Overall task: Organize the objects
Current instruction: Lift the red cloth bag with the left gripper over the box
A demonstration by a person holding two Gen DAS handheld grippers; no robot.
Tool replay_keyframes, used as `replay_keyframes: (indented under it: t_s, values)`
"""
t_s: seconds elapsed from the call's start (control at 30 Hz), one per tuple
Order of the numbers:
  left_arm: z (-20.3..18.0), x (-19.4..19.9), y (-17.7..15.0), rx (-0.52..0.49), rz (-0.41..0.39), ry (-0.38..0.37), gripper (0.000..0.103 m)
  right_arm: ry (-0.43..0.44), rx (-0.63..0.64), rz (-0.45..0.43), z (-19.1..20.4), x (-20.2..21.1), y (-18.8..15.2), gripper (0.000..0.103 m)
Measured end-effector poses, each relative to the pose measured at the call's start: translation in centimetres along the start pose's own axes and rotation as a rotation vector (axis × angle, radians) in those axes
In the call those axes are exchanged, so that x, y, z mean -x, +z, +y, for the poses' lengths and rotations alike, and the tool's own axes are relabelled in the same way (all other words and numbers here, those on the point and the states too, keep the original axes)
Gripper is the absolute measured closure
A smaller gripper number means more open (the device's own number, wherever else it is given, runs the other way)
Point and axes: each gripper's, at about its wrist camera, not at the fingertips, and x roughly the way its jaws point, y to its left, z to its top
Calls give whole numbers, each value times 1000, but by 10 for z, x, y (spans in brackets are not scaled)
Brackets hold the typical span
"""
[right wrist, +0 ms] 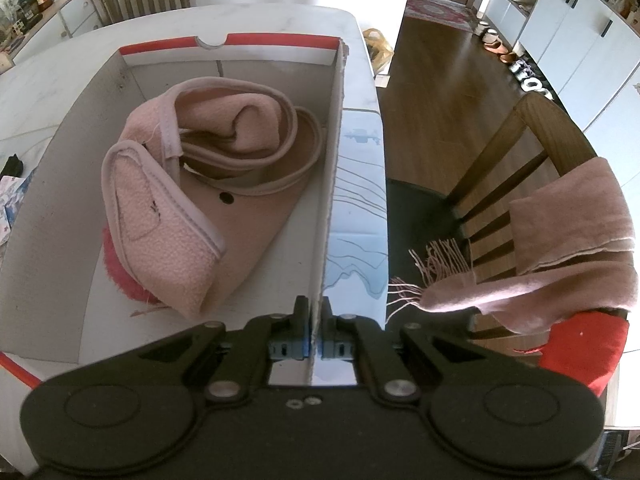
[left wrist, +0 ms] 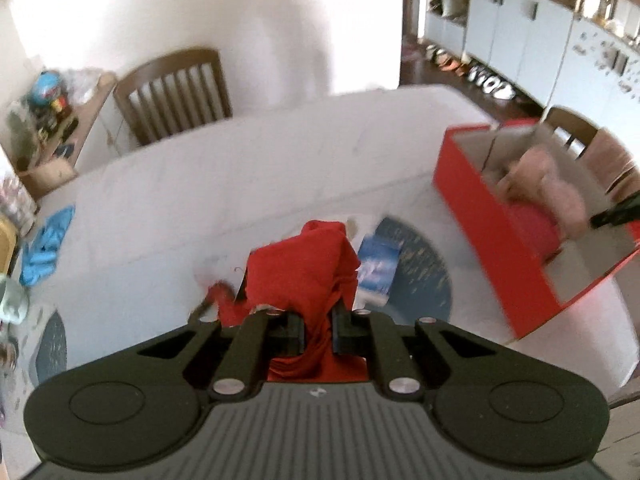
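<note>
My left gripper point(left wrist: 318, 320) is shut on a red cloth point(left wrist: 308, 268) and holds it bunched above the white table point(left wrist: 180, 184). A red cardboard box point(left wrist: 492, 236) stands to its right, with a pink fleece garment point(left wrist: 548, 188) inside. In the right wrist view my right gripper point(right wrist: 316, 320) is shut on the box's right wall point(right wrist: 330, 184). The pink fleece garment point(right wrist: 168, 208) lies rolled in the box over a darker pink item point(right wrist: 120, 272). The right gripper's tip point(left wrist: 616, 212) shows at the box's far side in the left wrist view.
A blue cloth point(left wrist: 46, 248) lies at the table's left edge. A blue printed packet point(left wrist: 376, 268) lies on a round dark placemat point(left wrist: 424, 276). Wooden chairs stand behind the table point(left wrist: 172, 88) and to the right point(right wrist: 532, 160), the latter draped with a pink scarf point(right wrist: 560, 248). White cabinets point(left wrist: 528, 36) line the far wall.
</note>
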Motion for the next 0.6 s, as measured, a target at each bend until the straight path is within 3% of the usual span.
replay_keyframes:
  t_s: [0.23,0.6]
  values:
    - [-28,29,39,-90,-63,-70,93,3,3,0,-1,0,0,100]
    - [-104,50,91,-284,-138,-221,93,4,22,5,3,-3,1,100]
